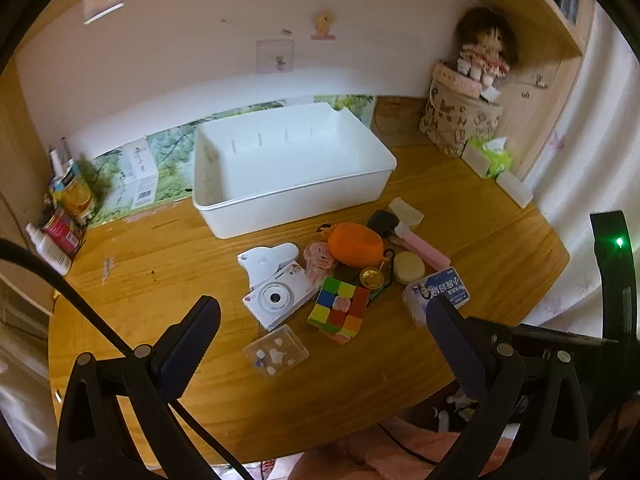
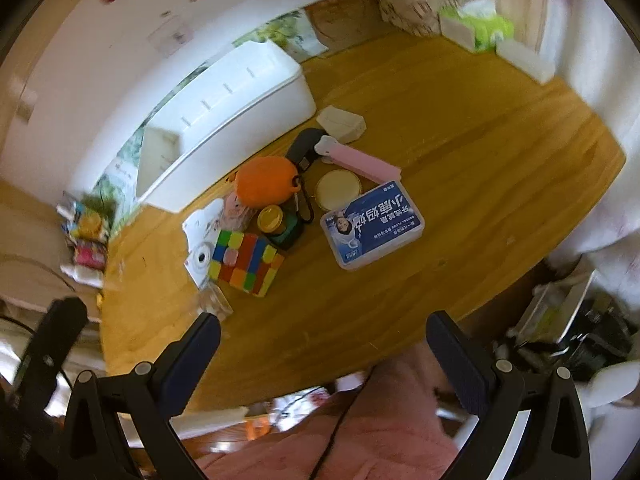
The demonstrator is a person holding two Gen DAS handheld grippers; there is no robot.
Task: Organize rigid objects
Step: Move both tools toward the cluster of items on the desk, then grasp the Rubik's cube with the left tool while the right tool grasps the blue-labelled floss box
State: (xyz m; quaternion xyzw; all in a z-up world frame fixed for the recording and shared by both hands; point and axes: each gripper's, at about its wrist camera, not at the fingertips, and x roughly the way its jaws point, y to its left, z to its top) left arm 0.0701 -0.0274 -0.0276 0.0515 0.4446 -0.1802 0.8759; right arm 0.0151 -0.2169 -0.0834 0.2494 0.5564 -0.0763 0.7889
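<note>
An empty white bin (image 1: 288, 160) stands at the back of the wooden table (image 1: 168, 264); it also shows in the right wrist view (image 2: 240, 92). In front of it lies a pile: a white toy camera (image 1: 276, 298), a colour cube (image 1: 340, 310) (image 2: 246, 262), an orange pouch (image 1: 354, 242) (image 2: 264, 186), a blue floss box (image 1: 438, 290) (image 2: 374, 224), a pink case (image 1: 426, 250) (image 2: 362, 162), a clear small box (image 1: 276, 352). My left gripper (image 1: 322, 322) is open and empty, above the table's near side. My right gripper (image 2: 322, 338) is open and empty over the table's front edge.
A patterned bag with a doll (image 1: 464, 116) and a green tissue pack (image 1: 490, 156) stand at the back right. Bottles and packets (image 1: 64, 208) crowd the back left corner. A printed sheet (image 1: 148, 172) lies behind the bin. The table's front edge is close below both grippers.
</note>
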